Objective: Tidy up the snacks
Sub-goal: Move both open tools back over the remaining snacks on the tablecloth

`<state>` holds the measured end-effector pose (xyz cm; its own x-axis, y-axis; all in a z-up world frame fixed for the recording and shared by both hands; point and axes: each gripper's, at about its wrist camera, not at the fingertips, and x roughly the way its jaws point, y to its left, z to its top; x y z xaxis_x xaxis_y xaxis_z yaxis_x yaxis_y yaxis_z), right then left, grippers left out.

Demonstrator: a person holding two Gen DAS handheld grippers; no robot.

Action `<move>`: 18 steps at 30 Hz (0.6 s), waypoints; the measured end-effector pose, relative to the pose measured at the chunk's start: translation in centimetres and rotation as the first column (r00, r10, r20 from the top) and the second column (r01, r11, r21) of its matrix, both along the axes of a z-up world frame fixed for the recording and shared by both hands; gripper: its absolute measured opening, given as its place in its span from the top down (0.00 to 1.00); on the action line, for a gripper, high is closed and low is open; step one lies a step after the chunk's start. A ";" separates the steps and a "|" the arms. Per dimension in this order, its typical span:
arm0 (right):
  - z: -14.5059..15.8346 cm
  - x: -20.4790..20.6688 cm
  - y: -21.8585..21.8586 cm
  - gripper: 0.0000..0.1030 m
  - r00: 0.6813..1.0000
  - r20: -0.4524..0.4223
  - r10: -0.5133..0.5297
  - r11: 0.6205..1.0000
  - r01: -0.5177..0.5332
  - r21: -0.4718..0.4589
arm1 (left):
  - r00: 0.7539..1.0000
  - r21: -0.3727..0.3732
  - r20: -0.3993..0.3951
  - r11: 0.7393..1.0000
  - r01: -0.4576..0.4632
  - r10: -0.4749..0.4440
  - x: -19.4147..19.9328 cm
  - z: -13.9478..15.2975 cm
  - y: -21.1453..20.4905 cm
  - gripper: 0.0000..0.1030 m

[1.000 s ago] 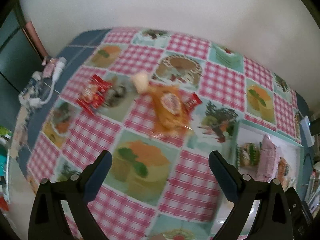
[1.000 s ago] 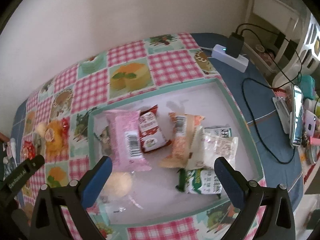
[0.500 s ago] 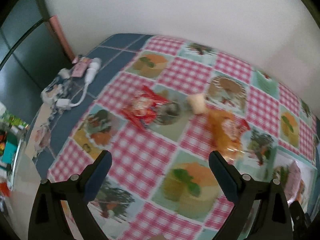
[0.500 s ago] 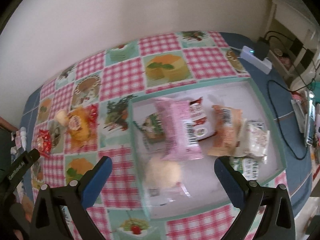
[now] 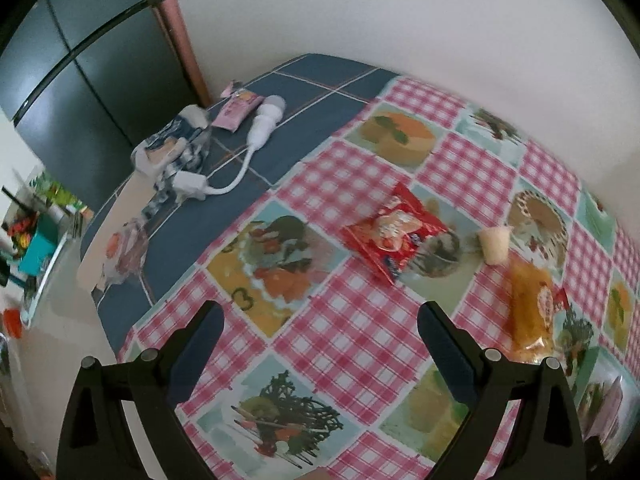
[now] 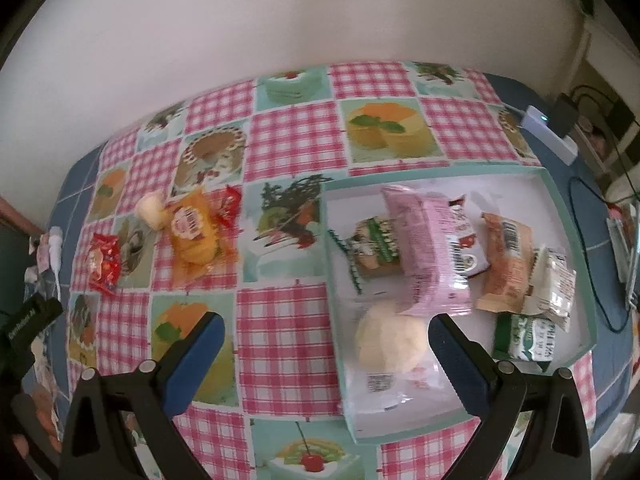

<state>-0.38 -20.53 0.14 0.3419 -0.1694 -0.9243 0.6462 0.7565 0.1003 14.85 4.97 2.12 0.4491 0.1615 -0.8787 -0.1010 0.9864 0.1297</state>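
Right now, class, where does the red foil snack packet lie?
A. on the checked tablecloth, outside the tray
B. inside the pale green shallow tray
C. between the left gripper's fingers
A: the red foil snack packet lies on the checked tablecloth, left of the pale green shallow tray.

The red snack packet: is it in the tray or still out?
Out. The red snack packet lies on the checked tablecloth, well left of the tray.

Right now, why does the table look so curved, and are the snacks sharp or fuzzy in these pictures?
Left wrist view: the fisheye lens bows the tablecloth, with black corners; the red snack packet is slightly smeared. Right wrist view: the same bulge bends the tray; barcodes on the pink packet stay readable, and the orange packet looks soft.
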 end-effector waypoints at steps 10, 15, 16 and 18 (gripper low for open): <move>-1.5 2.2 1.1 0.00 0.999 0.026 0.046 0.998 -0.047 0.045 | 0.999 -0.029 -0.047 1.000 0.008 -0.010 1.2 -1.2 1.0 0.05; -1.7 3.8 1.7 0.00 0.996 0.048 0.077 0.996 -0.079 0.046 | 0.997 -0.064 -0.070 0.998 0.013 -0.018 2.3 -1.7 1.7 0.05; -1.6 4.1 1.8 0.00 0.995 0.053 0.083 0.995 -0.085 0.045 | 0.997 -0.070 -0.075 0.998 0.010 -0.015 2.6 -1.8 1.9 0.05; -1.6 4.7 1.9 0.00 0.993 0.071 0.092 0.994 -0.096 0.051 | 0.996 -0.076 -0.085 0.997 -0.002 -0.004 3.1 -2.1 2.5 0.05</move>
